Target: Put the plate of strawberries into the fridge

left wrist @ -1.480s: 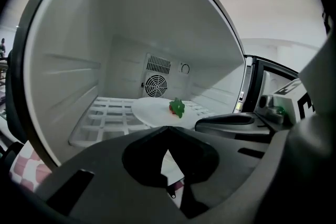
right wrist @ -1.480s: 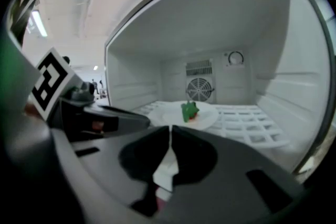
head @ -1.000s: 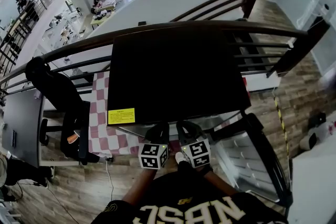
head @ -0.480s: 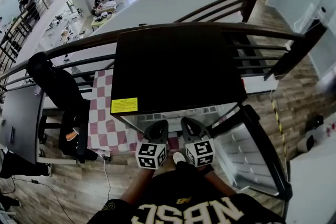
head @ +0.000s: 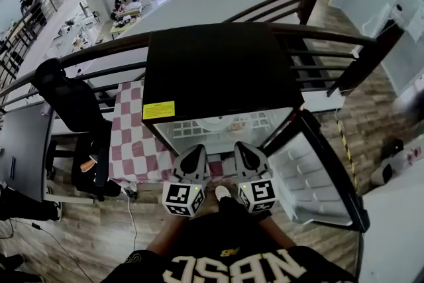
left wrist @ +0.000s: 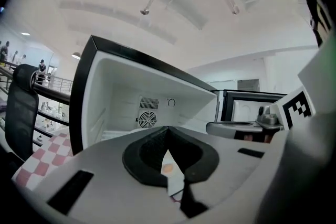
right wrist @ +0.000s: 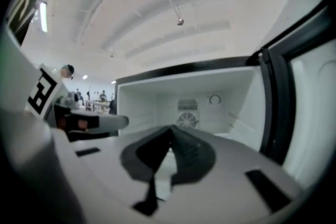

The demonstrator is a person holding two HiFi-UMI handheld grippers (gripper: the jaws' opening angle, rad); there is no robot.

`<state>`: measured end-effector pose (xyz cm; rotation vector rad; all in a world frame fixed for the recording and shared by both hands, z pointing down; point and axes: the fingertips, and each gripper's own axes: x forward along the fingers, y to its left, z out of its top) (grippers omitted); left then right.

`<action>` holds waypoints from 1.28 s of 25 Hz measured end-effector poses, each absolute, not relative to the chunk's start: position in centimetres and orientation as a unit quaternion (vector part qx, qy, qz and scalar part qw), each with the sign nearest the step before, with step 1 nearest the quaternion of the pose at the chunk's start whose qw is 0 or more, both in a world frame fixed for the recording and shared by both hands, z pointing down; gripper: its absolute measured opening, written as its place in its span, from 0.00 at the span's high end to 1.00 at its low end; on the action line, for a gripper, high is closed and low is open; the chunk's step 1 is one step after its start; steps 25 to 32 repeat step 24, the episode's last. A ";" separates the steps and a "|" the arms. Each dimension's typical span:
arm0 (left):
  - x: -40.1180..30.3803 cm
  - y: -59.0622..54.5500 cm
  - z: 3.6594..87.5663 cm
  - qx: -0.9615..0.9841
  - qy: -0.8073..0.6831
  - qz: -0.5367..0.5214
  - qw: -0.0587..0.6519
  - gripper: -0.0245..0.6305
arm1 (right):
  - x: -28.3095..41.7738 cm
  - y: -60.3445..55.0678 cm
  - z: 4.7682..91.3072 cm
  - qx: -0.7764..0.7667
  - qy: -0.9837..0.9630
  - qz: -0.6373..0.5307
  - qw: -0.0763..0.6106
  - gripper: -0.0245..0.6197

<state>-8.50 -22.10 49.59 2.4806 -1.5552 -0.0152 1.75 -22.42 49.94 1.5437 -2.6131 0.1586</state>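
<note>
Left gripper (head: 196,150) and right gripper (head: 241,146) are both closed and empty, side by side. Directly ahead, the open mini fridge (head: 212,69) contains the plate of strawberries (head: 222,123).

Plate (head: 215,123) (apparently laden) inside open fridge (head: 212,69).

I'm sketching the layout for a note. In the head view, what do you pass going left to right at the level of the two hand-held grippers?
From the left: black office chair → checkered cloth → left hand-held gripper → right hand-held gripper → open fridge door.
</note>
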 end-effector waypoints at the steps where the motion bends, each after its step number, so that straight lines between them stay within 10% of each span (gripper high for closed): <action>1: -8.7 -21.6 49.4 0.842 -0.529 -0.008 0.104 0.93 | 1.9 -22.0 49.8 0.511 -0.857 0.050 0.050 0.93; 32: -9.0 -14.8 49.2 0.850 -0.514 -0.012 0.111 0.93 | 1.9 -14.7 49.5 0.528 -0.847 0.045 0.052 0.93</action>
